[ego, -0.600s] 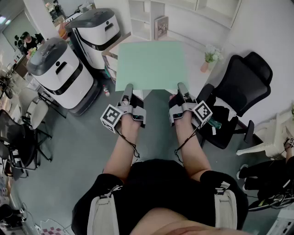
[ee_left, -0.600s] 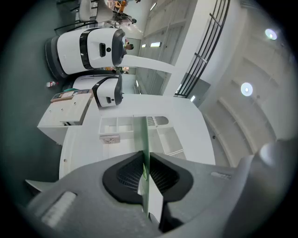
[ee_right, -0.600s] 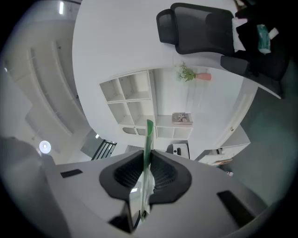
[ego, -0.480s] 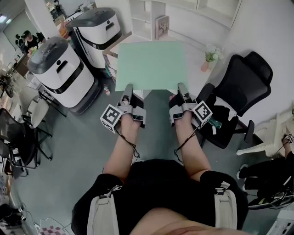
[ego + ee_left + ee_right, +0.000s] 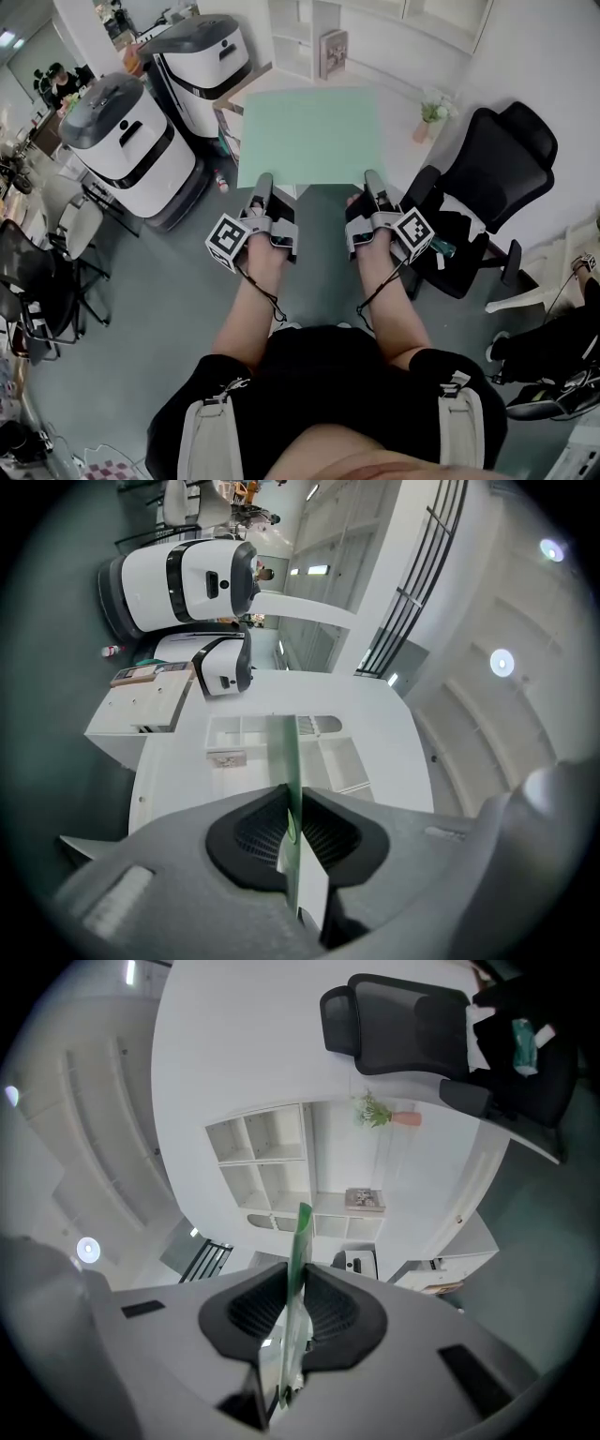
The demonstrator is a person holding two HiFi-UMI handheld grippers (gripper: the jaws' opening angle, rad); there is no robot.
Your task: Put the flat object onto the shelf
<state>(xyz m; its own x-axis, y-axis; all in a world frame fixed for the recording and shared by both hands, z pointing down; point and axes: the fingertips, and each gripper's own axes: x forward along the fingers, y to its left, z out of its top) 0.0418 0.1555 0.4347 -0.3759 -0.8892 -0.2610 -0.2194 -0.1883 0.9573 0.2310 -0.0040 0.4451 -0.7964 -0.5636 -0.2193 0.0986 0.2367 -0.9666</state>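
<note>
- Pinching the near edge of the green sheet (image 5: 307,136), the left gripper (image 5: 264,180) and the right gripper (image 5: 372,176) are each closed narrowly on it, one near each near corner.
- Both forearms reach forward side by side, roughly parallel, with the marker cubes turned outward.
- The sheet is held level in the air ahead of the person, short of the white shelf (image 5: 302,36) on the far side.
- The hands are mostly covered by the gripper bodies, and the sheet hides whatever lies below it.
- The gripper views show the sheet edge-on, a thin green line between ribbed pads pointing at the shelf's compartments; only the head view shows its full face.
- The head view alone takes in the two white machines (image 5: 131,141) on the left, while the black chair (image 5: 497,169) on the right also shows in the right gripper view.
</note>
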